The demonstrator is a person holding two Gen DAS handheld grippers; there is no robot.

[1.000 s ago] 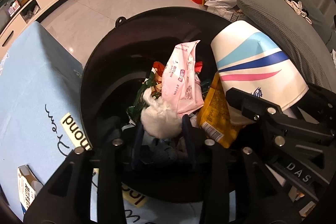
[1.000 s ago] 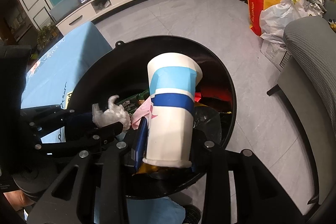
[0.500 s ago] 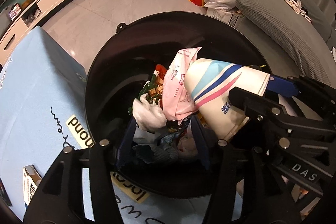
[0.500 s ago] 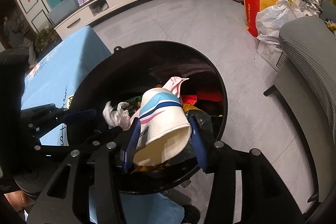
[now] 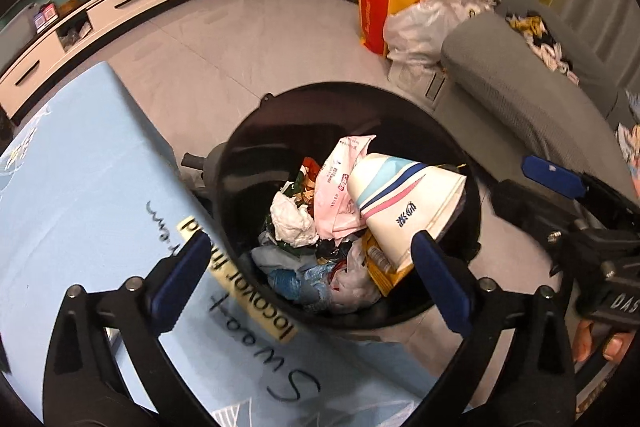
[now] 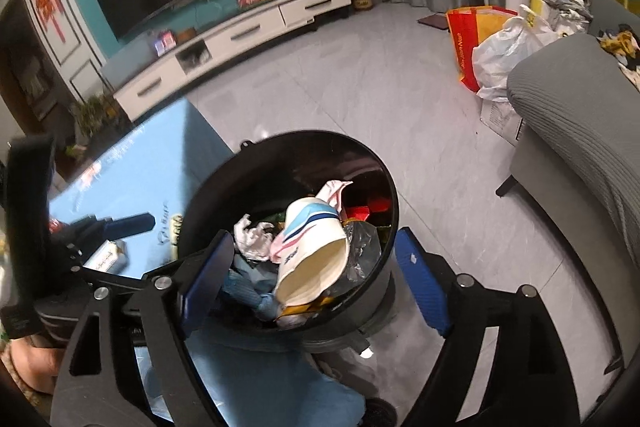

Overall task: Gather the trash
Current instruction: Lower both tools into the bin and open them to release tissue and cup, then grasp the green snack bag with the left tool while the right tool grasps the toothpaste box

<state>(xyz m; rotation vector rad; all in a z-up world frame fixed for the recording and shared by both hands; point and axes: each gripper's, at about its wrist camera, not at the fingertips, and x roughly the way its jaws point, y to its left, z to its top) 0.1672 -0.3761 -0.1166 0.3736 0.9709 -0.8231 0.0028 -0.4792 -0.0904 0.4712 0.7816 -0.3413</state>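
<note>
The paper cup (image 6: 310, 251) lies tilted atop the heaped trash in the black bin (image 5: 248, 131), both our left gripper (image 5: 310, 279) and right gripper (image 6: 310, 285) just spread wide and empty, so we judge it could roll out.

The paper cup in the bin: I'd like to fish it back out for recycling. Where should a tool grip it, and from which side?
Grip the paper cup across its open rim, one finger inside and one outside. It lies tipped on its side atop the trash in the black bin, mouth facing the camera, so come from above on the near side, probably the easiest way in.
</note>
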